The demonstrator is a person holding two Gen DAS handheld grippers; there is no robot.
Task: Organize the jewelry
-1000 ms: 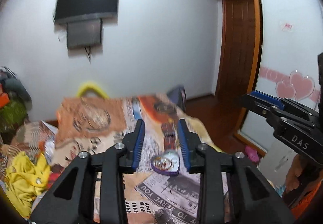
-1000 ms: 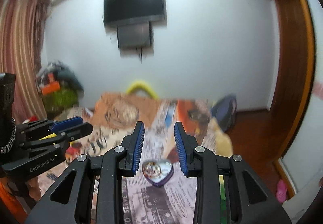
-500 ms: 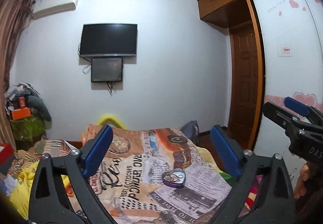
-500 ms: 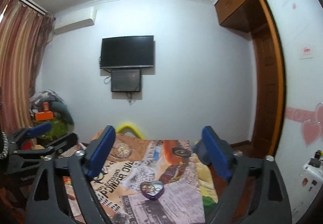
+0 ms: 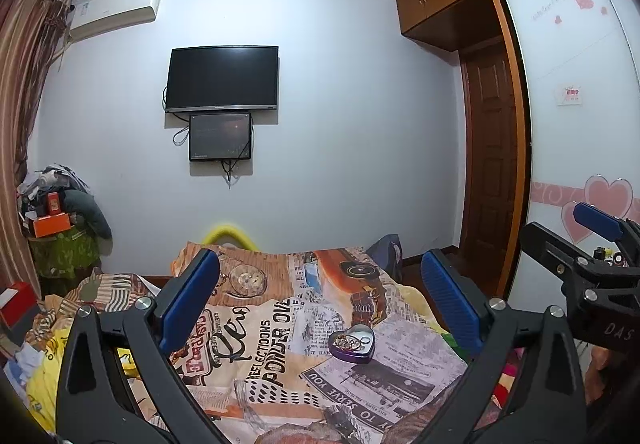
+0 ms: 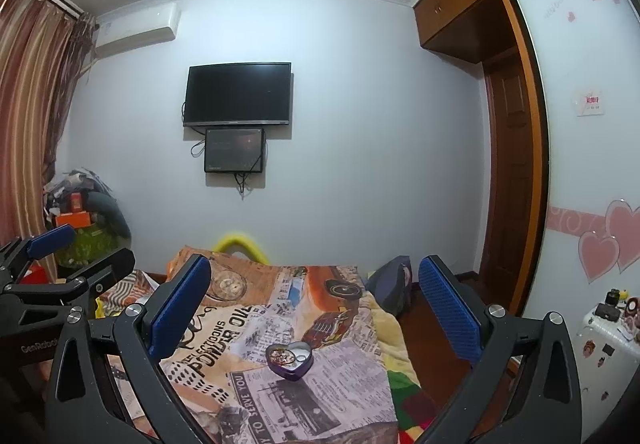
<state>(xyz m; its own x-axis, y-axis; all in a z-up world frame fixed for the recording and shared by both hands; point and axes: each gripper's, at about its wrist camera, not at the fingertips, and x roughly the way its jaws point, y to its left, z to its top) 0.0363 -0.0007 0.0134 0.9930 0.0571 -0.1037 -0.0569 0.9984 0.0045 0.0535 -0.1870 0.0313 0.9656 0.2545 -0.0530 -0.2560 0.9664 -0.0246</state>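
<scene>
- In the lower part of the left wrist view, the left gripper (image 5: 320, 300), black-framed with blue ribbed pads, has its jaws spread wide; they have just been opening, and nothing is clamped between them.
- In the lower part of the right wrist view, the right gripper (image 6: 316, 300), of the same black and blue build, also stands wide apart with nothing gripped; its jaws have just been opening too.
- Each gripper shows at the edge of the other's view: the right one at the right edge of the left view, the left one at the left edge of the right view.
- The small purple heart-shaped tin (image 5: 352, 344) lies open on the bed, below centre in both views, seen in the gap between the jaws but farther off and touching neither pad.
- Inside the tin sits a tangle of small gold-coloured rings (image 5: 349, 342); single pieces are too small to tell apart.
- The tin rests on the newspaper-print bedspread (image 5: 256, 332), on a pale printed patch.
- Behind the bed, a yellow curved tube (image 5: 228, 234) shows at centre.
- On the white back wall, upper centre, hangs a black flat television (image 5: 222, 78) with a smaller dark screen (image 5: 220, 137) just below.
</scene>
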